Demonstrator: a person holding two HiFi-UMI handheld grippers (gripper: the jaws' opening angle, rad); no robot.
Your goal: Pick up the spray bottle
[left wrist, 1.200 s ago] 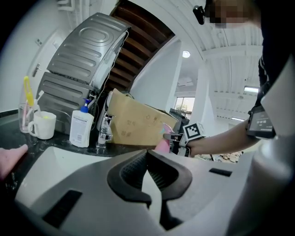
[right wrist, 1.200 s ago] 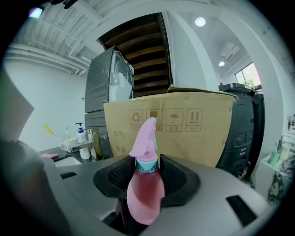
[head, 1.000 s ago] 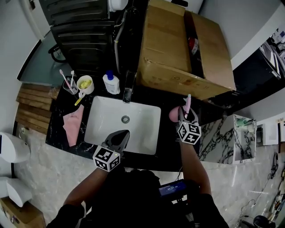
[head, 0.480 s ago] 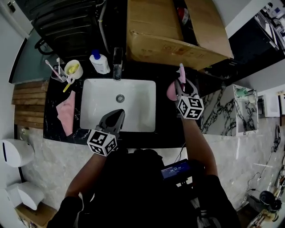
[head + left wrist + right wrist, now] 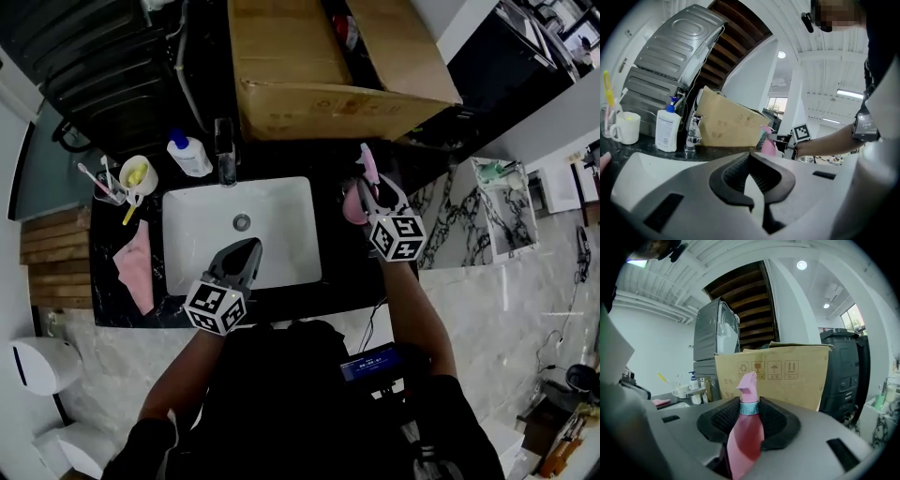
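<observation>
The pink spray bottle (image 5: pixel 352 202) stands at the right of the sink on the dark counter, its nozzle pointing toward the cardboard box. My right gripper (image 5: pixel 367 187) has just been closing and is shut on it. In the right gripper view the pads press on both sides of the bottle's (image 5: pixel 746 427) blue collar. My left gripper (image 5: pixel 246 249) hovers over the sink's front edge, shut, with nothing in it. In the left gripper view the fingertips (image 5: pixel 751 157) meet, and the bottle (image 5: pixel 768 145) shows far off to the right.
A white sink (image 5: pixel 187 246) with a faucet (image 5: pixel 225 150) fills the counter's middle. A soap pump bottle (image 5: pixel 189 155), a mug (image 5: pixel 136 175), a toothbrush cup (image 5: pixel 103 185) and a pink cloth (image 5: pixel 134 267) lie to the left. A big cardboard box (image 5: pixel 309 66) stands behind.
The right gripper has shifted a little while clasping the bottle's neck. The head view has swung, so everything sits further left and higher. The left gripper stays over the sink's front.
</observation>
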